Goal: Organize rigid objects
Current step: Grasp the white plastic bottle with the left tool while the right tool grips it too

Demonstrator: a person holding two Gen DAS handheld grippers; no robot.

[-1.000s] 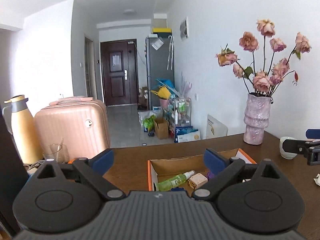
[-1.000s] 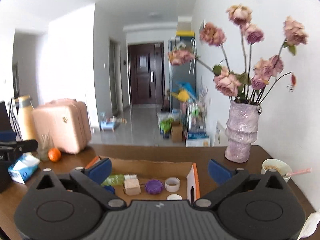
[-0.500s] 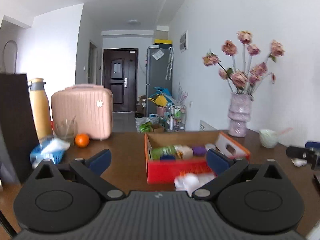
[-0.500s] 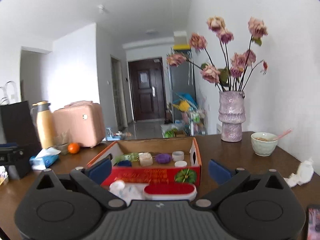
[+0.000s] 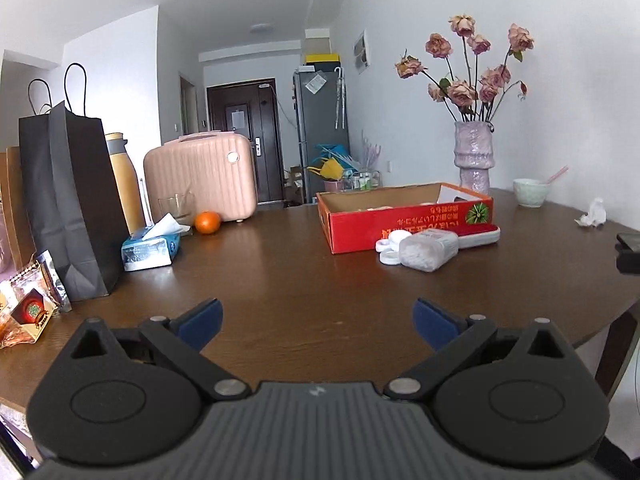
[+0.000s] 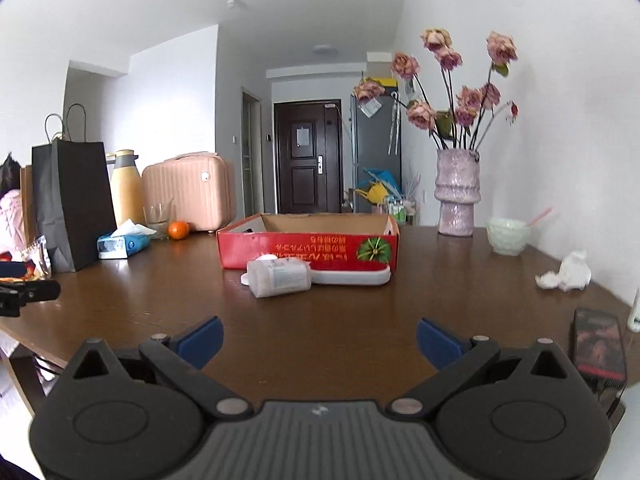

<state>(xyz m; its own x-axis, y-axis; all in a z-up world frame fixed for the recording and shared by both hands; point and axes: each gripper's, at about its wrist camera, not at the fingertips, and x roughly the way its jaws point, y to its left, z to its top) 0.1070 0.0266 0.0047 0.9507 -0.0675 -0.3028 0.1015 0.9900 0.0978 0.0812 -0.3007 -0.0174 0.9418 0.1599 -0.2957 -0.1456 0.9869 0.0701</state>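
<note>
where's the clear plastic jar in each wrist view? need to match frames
Left wrist: clear plastic jar right of centre, lying on its side before the red box.
Right wrist: jar left of centre, before the same box.
Shared landmark: pink vase behind the box, at right.

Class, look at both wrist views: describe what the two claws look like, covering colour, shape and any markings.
The left claw and right claw look identical: matte black bodies with two round discs, ribbed grey centre bearing a small white logo, silver pivot pins, angled black link arms, blue finger pads. No cables or sleeves visible.
</note>
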